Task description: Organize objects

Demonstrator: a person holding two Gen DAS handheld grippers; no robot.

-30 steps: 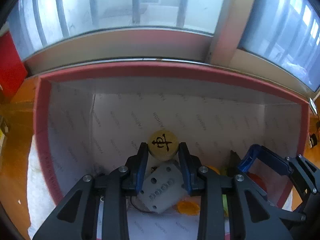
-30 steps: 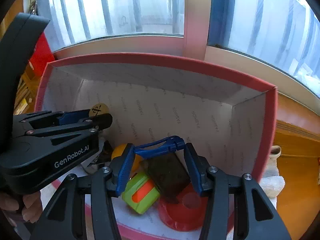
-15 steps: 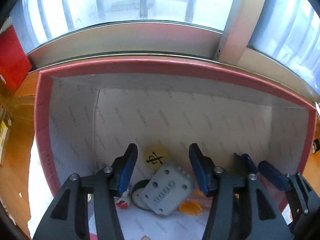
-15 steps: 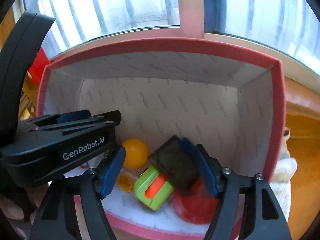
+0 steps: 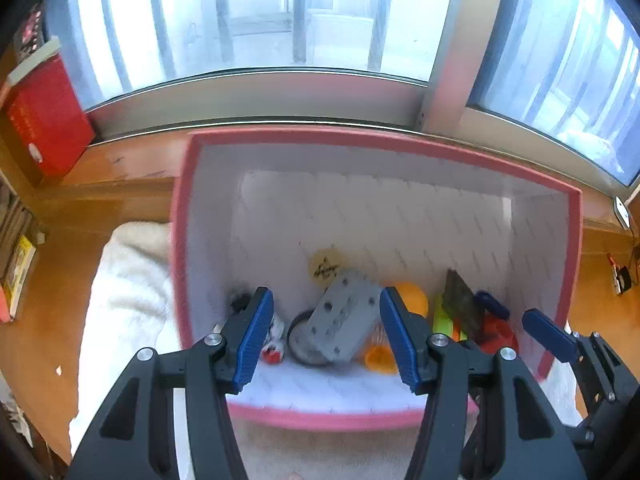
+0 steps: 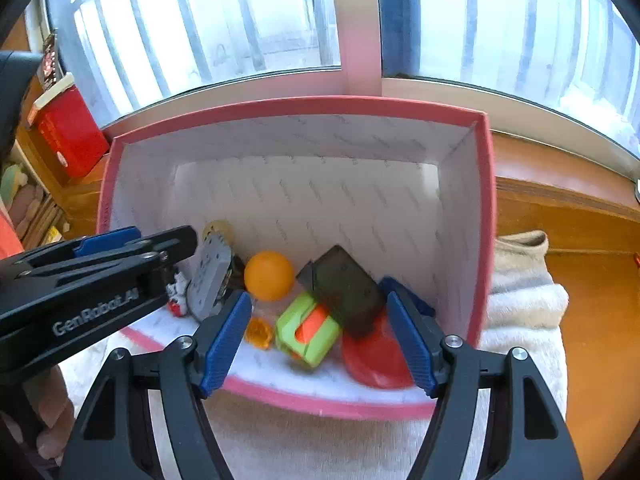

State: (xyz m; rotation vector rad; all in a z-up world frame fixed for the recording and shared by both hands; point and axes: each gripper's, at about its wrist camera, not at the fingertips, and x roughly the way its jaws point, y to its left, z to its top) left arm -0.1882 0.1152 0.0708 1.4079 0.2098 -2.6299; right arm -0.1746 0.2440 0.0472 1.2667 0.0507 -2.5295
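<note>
toys sit in the pink box, both tools wide apart

the left tool (image 5: pixel 326 336) and the right tool (image 6: pixel 318 338) hold nothing. the pink box (image 6: pixel 296 106) rests on a white towel (image 6: pixel 524 300) on the orange surface (image 6: pixel 592 248). the grey block (image 5: pixel 344 316) leans tilted and hides part of a round thing. the yellow disc (image 5: pixel 326 265) has a blurry black mark. the left tool's side reads "genrobot.ai". the orange ball (image 6: pixel 269 276), green block (image 6: pixel 307 330) and dark tilted box (image 6: pixel 346 288) lie close together.
</note>
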